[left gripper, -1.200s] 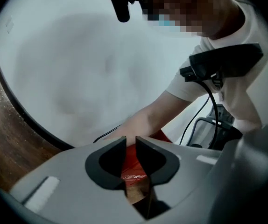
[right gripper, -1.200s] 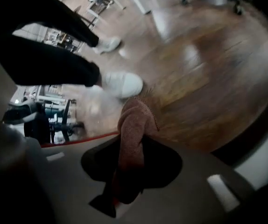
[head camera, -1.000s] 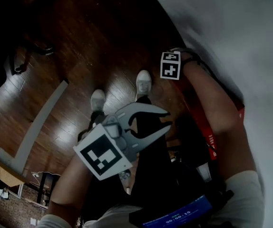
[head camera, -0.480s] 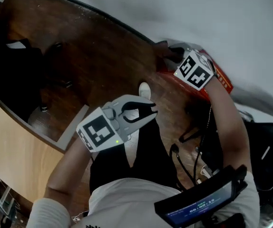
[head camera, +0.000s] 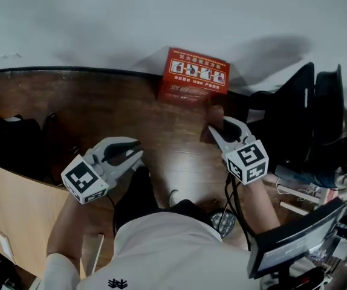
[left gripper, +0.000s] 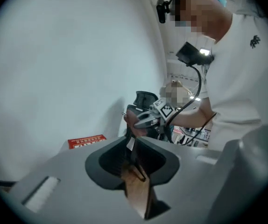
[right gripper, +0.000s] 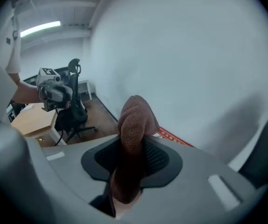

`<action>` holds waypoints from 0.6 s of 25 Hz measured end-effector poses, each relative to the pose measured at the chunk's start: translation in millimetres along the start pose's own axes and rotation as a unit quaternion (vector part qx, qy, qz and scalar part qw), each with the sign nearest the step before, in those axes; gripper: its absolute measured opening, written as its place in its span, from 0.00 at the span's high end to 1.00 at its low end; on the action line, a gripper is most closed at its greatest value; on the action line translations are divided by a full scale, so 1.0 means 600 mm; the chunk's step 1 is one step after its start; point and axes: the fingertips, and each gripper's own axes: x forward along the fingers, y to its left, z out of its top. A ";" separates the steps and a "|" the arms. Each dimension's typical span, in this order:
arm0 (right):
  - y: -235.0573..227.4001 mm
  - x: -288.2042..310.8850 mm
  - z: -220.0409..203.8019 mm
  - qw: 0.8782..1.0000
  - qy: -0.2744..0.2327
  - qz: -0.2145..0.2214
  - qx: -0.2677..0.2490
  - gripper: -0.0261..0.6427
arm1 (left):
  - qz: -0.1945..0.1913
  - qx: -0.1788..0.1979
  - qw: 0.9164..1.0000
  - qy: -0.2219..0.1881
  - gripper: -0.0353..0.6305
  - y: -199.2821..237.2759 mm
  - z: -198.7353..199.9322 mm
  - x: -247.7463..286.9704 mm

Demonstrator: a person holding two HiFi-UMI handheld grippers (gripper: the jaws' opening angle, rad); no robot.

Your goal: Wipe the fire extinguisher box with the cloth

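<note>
White wall (head camera: 101, 17), dark wood floor (head camera: 107, 113), black chair (head camera: 294, 113).

The cloth (right gripper: 135, 125) between the right gripper's (head camera: 220, 126) fingers (right gripper: 54, 181) is brown, coarse-woven and matt. The fingers look like smooth, matt grey plastic. Beyond them, the red fire extinguisher box (head camera: 194, 74) looks smooth-faced, and the dark wood floor (head camera: 161, 144) is glossy.

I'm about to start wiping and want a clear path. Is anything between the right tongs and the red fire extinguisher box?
Nothing visible does. The right tongs, shut on the cloth, hang short of the fire extinguisher box, which sits against the wall. Only bare wooden floor lies between them.
</note>
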 end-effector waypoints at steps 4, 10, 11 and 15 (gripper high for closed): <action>0.025 -0.172 -0.126 0.999 -0.024 -0.019 0.022 0.78 | 0.025 0.009 0.999 -0.024 0.86 -0.108 0.023 0.073; 0.089 -0.365 -0.243 0.992 -0.078 -0.027 0.092 0.78 | -0.008 0.027 1.000 -0.014 0.86 -0.340 0.038 0.140; 0.098 -0.392 -0.252 0.991 -0.086 -0.025 0.098 0.78 | -0.013 0.034 0.999 -0.006 0.86 -0.373 0.039 0.142; 0.109 -0.485 -0.261 0.988 -0.113 -0.051 0.093 0.78 | -0.030 0.044 0.999 0.009 0.86 -0.458 0.057 0.134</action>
